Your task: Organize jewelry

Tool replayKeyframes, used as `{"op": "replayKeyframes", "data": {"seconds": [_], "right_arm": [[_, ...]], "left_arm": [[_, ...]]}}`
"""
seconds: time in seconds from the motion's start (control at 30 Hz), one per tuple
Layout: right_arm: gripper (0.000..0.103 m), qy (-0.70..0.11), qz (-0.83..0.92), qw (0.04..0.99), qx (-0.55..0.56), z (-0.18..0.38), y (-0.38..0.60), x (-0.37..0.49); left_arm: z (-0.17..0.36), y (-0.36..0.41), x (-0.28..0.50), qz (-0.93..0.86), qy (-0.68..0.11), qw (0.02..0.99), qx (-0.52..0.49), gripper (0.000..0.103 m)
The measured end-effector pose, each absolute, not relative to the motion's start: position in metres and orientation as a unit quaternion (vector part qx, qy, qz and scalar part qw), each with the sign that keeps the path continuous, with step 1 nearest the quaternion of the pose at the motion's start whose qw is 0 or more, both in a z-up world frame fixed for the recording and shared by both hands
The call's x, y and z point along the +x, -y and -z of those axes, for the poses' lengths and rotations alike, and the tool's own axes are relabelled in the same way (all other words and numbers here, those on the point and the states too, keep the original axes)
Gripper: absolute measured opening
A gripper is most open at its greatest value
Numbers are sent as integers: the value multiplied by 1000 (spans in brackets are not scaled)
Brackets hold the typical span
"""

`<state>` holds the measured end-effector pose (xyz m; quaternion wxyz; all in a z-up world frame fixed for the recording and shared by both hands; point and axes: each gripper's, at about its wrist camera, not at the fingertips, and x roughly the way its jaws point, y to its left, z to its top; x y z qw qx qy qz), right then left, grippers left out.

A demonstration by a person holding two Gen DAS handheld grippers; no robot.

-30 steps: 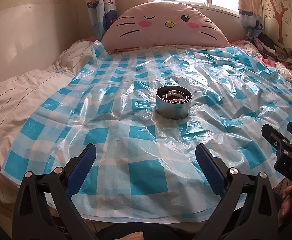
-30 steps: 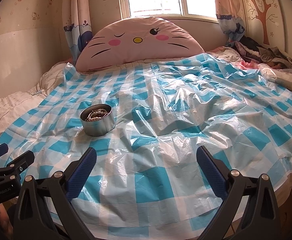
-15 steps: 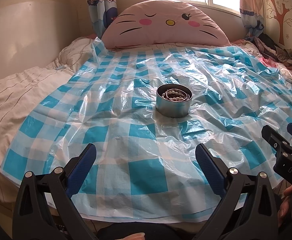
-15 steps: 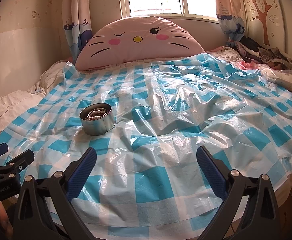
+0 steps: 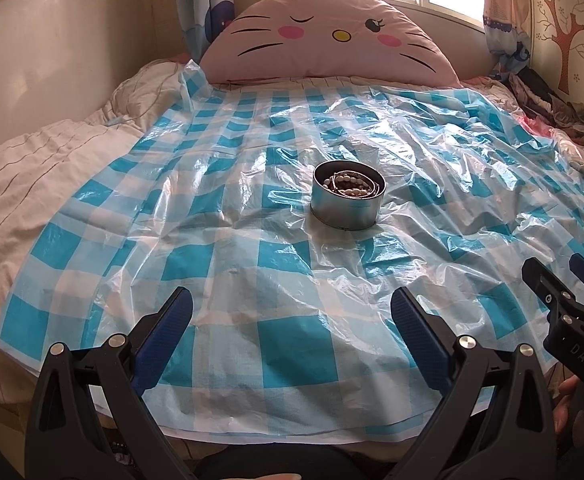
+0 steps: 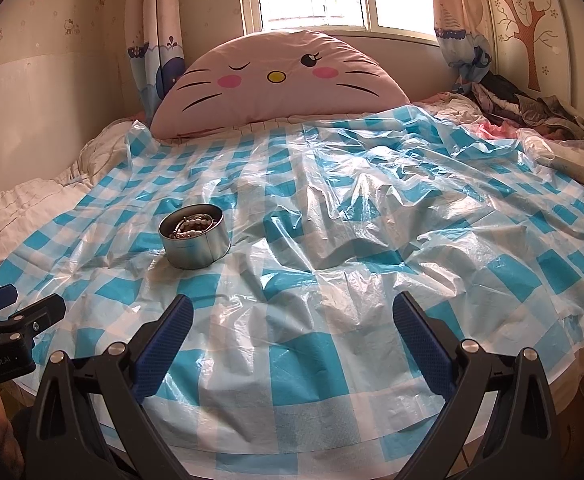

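A round metal tin (image 5: 347,200) stands on a blue-and-white checked plastic sheet (image 5: 251,264) on a bed. It holds beaded bracelets and a thin metal bangle (image 5: 350,184). In the right wrist view the tin (image 6: 195,240) sits left of centre. My left gripper (image 5: 292,312) is open and empty, well short of the tin. My right gripper (image 6: 292,312) is open and empty, to the right of the tin and nearer than it. Each gripper shows at the edge of the other's view: the right one (image 5: 560,280), the left one (image 6: 15,304).
A pink cat-face cushion (image 5: 332,40) leans at the head of the bed under a window. Crumpled clothes (image 6: 524,112) lie at the far right. A beige quilt (image 5: 31,184) lies left of the sheet. A wall runs along the left side.
The left gripper has tilted or moved slightly, so the tin sits a little lower in its view. The right gripper has barely moved. Both stay open.
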<state>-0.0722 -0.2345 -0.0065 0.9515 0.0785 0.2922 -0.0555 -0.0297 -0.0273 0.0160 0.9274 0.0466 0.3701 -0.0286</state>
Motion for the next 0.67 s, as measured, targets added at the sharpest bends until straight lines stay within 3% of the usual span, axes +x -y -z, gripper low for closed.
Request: {"op": "replayKeyframes", "data": {"seconds": [0.23, 0.67], "right_arm": [[96, -293, 55, 951, 81, 7, 234, -72], [96, -293, 55, 951, 80, 7, 236, -71]], "left_arm": [[-22, 14, -36, 51, -336, 940, 23, 95], [-12, 14, -31, 31, -358, 933, 11, 95]]}}
